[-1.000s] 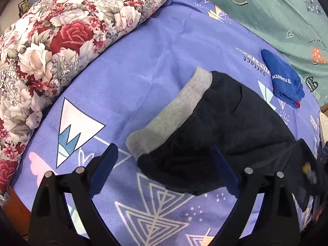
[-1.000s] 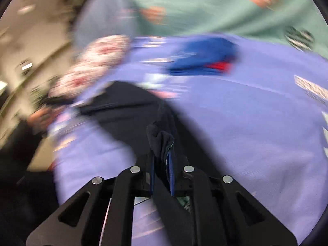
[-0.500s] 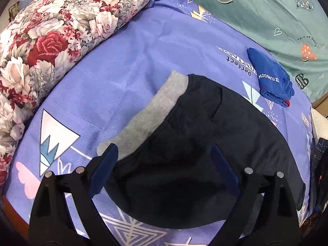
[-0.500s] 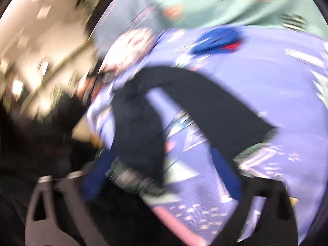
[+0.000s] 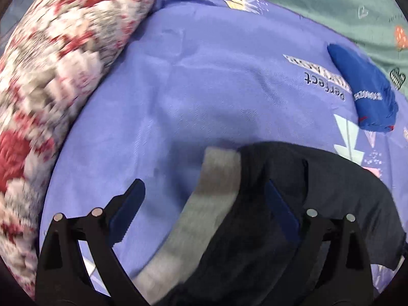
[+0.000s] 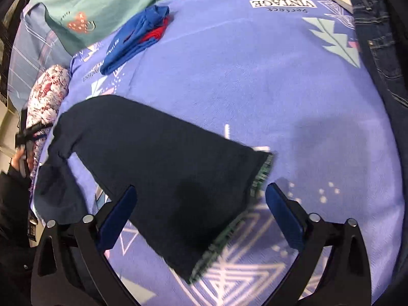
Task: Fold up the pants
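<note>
The dark pants [image 6: 163, 168] lie spread on a purple bed sheet [image 6: 255, 81] with white and pale green patterns. In the right wrist view, one leg reaches from the upper left down to the lower middle, and its end shows a green edge [image 6: 260, 178]. The other leg [image 6: 58, 191] goes down at the left side, partly in shadow.

The right gripper [image 6: 201, 209] is over the end of the long leg. Its two blue fingers [image 6: 283, 214] stand wide apart, one on each side of the cloth, and they hold nothing.

In the left wrist view, the grey waistband [image 5: 204, 209] of the pants is between the fingers of the left gripper [image 5: 204, 204]. These fingers [image 5: 127, 209] are also wide apart and they do not clamp the cloth. The dark part of the pants lies to the right of the waistband, under the right finger.

A folded blue garment [image 5: 364, 89] lies on the sheet, well apart from the pants, near a green cover [image 6: 102, 2] with small hearts. A quilt with red flowers [image 5: 58, 71] lies along the left edge of the sheet; it is blurred. Blue jeans [image 6: 377, 43] lie at the right edge in the right wrist view.
</note>
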